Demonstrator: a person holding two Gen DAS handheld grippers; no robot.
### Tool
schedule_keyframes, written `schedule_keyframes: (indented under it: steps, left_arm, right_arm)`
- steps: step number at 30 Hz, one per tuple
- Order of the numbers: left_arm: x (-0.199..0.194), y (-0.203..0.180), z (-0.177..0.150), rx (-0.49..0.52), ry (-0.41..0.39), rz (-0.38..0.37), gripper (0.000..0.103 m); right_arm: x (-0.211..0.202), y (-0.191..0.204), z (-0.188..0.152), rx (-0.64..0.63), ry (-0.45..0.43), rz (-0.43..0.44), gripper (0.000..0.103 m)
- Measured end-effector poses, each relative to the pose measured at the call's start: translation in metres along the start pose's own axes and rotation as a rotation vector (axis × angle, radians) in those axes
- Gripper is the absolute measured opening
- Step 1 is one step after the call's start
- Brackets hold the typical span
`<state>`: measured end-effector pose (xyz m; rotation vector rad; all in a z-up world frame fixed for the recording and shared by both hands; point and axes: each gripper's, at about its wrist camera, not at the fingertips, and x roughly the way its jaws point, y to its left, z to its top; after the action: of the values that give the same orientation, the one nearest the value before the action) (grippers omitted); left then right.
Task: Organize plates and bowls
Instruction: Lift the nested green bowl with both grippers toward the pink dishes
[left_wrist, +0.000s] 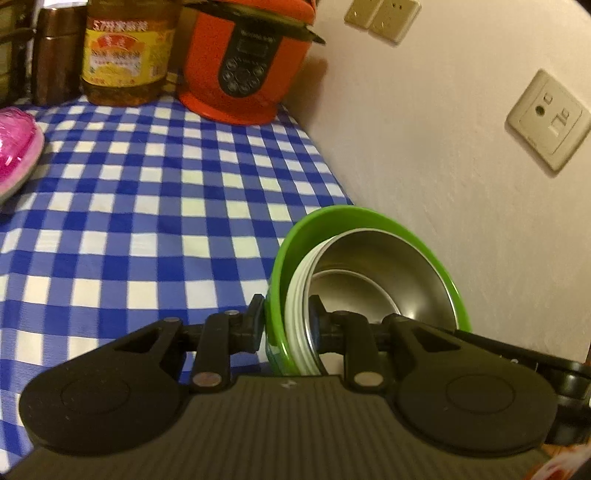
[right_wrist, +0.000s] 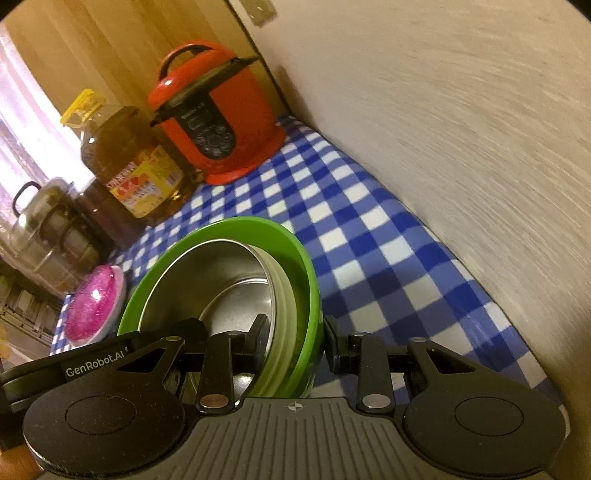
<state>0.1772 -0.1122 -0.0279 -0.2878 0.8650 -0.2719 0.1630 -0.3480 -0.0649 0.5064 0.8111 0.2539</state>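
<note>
**Two grippers carry nested bowls over checked desk**

Left of the red pressure cooker (left_wrist: 245, 62), the landmark at the back of the blue-and-white checked desk (left_wrist: 147, 206), stand a large bottle of cooking oil (left_wrist: 125, 51) and, nearer the desk's left edge, a pink wrapped dish (left_wrist: 14, 147). In front of the cooker and towards the cream wall (left_wrist: 424, 129), a green bowl (left_wrist: 295, 240) holds a white-sided steel bowl (left_wrist: 388, 266) with a smaller steel one inside it, all tipped on edge. The left gripper (left_wrist: 286, 325) has its jaws pinching the stack's rim on one side, one jaw outside the green wall and one inside the steel. The right gripper (right_wrist: 293, 341) pinches the opposite rim the same way. Gripping both sides likely keeps the loose, nested bowls from sliding apart while they are moved together; the stack appears to be clear of the cloth, though its base is hidden.
</note>
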Motion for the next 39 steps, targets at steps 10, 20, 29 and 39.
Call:
schedule_keyframes:
  steps: [10, 20, 29, 39]
  left_arm:
    - [-0.037, 0.022, 0.012, -0.042, -0.051, 0.042, 0.021]
    - [-0.076, 0.054, 0.022, -0.085, -0.096, 0.102, 0.021]
    - [-0.109, 0.095, 0.025, -0.139, -0.129, 0.163, 0.021]
    - [-0.135, 0.142, 0.023, -0.204, -0.153, 0.222, 0.021]
  right_arm:
    - [-0.002, 0.043, 0.001, -0.044, 0.005, 0.046, 0.032]
    - [0.003, 0.094, -0.003, -0.092, 0.024, 0.099, 0.031]
    - [0.017, 0.144, -0.014, -0.139, 0.06, 0.154, 0.031]
    - [0.041, 0.193, -0.024, -0.184, 0.111, 0.193, 0.031]
